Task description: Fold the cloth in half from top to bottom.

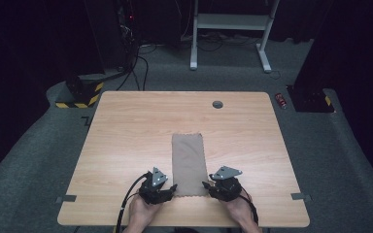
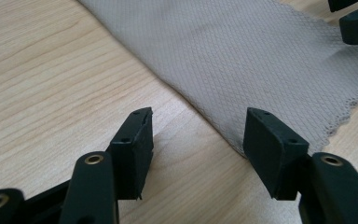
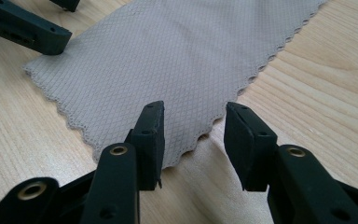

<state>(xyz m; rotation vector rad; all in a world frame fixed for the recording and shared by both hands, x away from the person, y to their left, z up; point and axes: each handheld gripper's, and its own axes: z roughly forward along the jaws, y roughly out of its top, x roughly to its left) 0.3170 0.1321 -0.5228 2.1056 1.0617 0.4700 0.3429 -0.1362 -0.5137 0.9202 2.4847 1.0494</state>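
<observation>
A grey-brown cloth (image 1: 189, 162) with a scalloped edge lies flat on the wooden table (image 1: 126, 136), its long side running away from me. My left gripper (image 1: 173, 187) sits low at the cloth's near left corner, jaws open. In the left gripper view the cloth (image 2: 242, 51) has its side edge running between the open jaws of that gripper (image 2: 198, 135), one over bare wood, one over fabric. My right gripper (image 1: 206, 184) is at the near right corner. Its own view has the open gripper (image 3: 193, 133) straddling the cloth's (image 3: 168, 60) edge, pads apart and not pressing.
A round cable hole (image 1: 217, 104) sits near the table's far edge. Small tape strips (image 1: 66, 198) (image 1: 300, 196) mark the front corners. On the carpet beyond stand a white desk frame (image 1: 230, 22), a yellow-black striped base (image 1: 80, 94) and a small red object (image 1: 281, 100).
</observation>
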